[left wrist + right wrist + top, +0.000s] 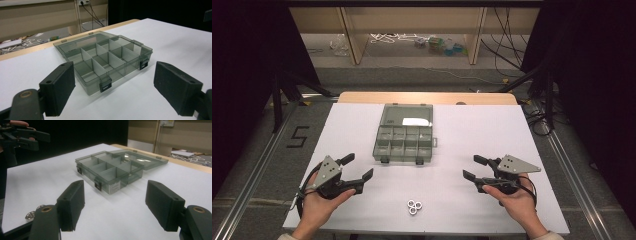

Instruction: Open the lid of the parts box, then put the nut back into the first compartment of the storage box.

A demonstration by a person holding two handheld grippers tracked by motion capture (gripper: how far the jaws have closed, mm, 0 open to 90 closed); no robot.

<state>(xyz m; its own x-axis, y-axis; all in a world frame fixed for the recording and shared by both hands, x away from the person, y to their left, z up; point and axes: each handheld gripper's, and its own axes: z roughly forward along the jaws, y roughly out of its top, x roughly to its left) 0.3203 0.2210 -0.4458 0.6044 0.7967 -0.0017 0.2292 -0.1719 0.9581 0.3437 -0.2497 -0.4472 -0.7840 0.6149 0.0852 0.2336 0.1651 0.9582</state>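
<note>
A smoky clear compartment box (pixel 402 157) lies open in the middle of the white table (pixel 492 135), its lid (pixel 394 114) folded flat behind it and its cells looking empty. Three small silver nuts (pixel 414 206) sit together near the front edge. My left gripper (pixel 359 166) is held open at the front left, aimed at the box (pixel 125 68) with nothing between its jaws (pixel 117 87). My right gripper (pixel 471 166) is open at the front right, also facing the box (pixel 110 185), jaws bare (pixel 117 203). The nuts (pixel 31 215) show at the right gripper view's lower left.
The table's wooden far edge (pixel 427 97) borders a floor with cables and a shelf frame (pixel 412 35). Metal rails run along both sides of the table. The left gripper (pixel 27 137) shows far off in the right gripper view.
</note>
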